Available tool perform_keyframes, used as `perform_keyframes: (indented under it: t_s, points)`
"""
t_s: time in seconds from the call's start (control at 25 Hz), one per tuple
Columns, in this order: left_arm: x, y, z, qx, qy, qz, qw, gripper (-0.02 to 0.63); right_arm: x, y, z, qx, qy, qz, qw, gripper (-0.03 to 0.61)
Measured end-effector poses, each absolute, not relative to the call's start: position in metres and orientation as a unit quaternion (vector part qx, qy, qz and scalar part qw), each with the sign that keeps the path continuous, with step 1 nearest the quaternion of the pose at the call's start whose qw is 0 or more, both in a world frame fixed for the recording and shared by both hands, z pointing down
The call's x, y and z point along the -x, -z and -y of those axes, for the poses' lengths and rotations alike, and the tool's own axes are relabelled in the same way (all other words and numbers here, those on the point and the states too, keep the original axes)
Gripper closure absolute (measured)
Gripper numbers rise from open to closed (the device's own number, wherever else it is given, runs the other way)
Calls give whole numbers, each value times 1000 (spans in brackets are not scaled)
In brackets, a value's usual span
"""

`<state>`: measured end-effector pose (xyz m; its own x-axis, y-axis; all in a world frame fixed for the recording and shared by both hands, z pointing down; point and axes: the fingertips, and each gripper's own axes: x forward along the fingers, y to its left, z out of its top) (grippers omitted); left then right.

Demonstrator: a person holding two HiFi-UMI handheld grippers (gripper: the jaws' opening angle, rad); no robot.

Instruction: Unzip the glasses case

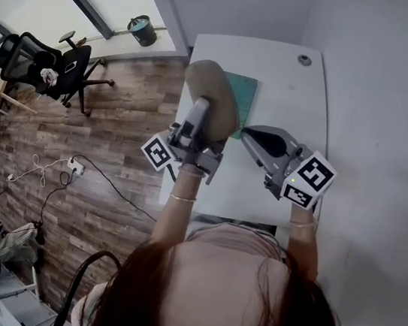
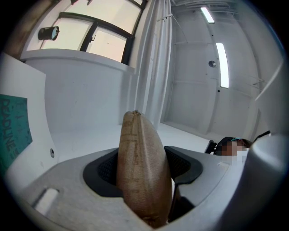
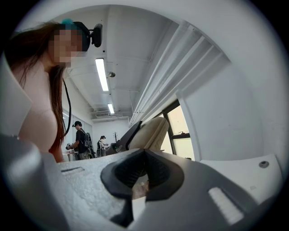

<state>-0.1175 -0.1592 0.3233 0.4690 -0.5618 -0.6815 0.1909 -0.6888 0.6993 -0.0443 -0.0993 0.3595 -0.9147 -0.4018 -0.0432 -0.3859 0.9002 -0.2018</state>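
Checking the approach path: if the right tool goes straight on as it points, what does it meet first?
Most likely the glasses case, gripped in the left tool: it sits straight ahead of the closed tips of the right tool. How far off is unclear.

Raised glasses case [image 1: 212, 95] blocks left, tabletop [image 1: 291, 88] open right

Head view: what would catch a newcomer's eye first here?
First the tan glasses case, clamped in the left tongs and held up over the white table. Next the right tongs, shut, with their tips close beside the case. A teal sheet lies on the table beneath the case.
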Motion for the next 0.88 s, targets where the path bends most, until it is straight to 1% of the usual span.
perform_keyframes:
  t_s: [0.88]
  points:
    - [116,-336,165,-736,531,125,400,322,45,-371,93,186,104,-977,24,575]
